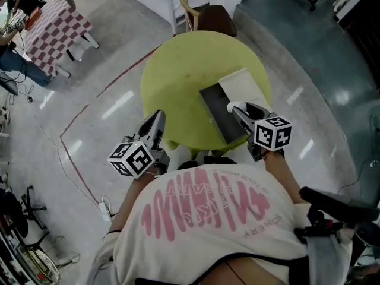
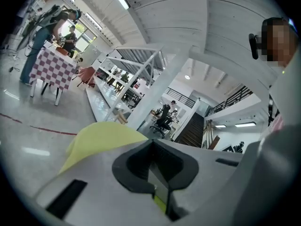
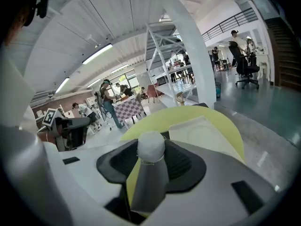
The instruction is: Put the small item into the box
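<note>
Shirt: white T-shirt with pink print fills the bottom of the head view, closest of all; both arms reach forward from it
Far left: checkered table out on the floor, well apart from the work; both gripper views catch it too, with people standing by it
Left gripper: left gripper sits at the near-left rim of the round table; the head view won't tell you its jaws, its own view does; pads pressed together, only a thin slit, nothing in it
Round table: yellow-green round table dead centre; the left gripper view gets just a wedge of it and no box at all
Box: box lies open on the table's right side, dark tray nearer, white lid flap beyond; the right gripper view shows mostly that white flap
Small item: small item, white round head on a grey cone, is pinched between the right gripper's jaws, head forward; in the head view only its white tip shows, against the box
Right gripper: right gripper angled down, lined up with the box in the head view; jaws kept apart only by the item they clamp
</note>
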Demonstrator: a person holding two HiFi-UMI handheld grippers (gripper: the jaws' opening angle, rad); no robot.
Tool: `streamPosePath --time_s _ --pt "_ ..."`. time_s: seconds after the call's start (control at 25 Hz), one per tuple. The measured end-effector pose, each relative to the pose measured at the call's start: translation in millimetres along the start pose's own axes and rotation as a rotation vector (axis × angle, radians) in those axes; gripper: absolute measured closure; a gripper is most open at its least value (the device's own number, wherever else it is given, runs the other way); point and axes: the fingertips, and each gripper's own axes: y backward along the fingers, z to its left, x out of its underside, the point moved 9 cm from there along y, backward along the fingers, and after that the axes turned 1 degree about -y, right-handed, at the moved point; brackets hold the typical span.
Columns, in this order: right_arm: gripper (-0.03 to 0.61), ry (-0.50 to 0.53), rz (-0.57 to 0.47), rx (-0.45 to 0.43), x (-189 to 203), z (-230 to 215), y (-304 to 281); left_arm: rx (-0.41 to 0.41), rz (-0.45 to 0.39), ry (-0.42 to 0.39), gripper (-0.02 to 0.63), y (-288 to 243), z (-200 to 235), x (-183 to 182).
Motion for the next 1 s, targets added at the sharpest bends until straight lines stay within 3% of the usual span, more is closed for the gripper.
streamPosePath --time_s 0.36,0.64,1.0 --pt "0.407 0.016 0.106 0.017 15 -8 -37 -0.095 0.006 0.011 0.606 31 16 8" --pt "0.407 0.000 0.135 0.030 24 2 -51 -0.117 0.019 -0.002 0.606 53 25 1" --pt "0.407 0.138 0.242 0.093 42 10 -66 -0.159 0.018 -0.009 0.606 74 39 0"
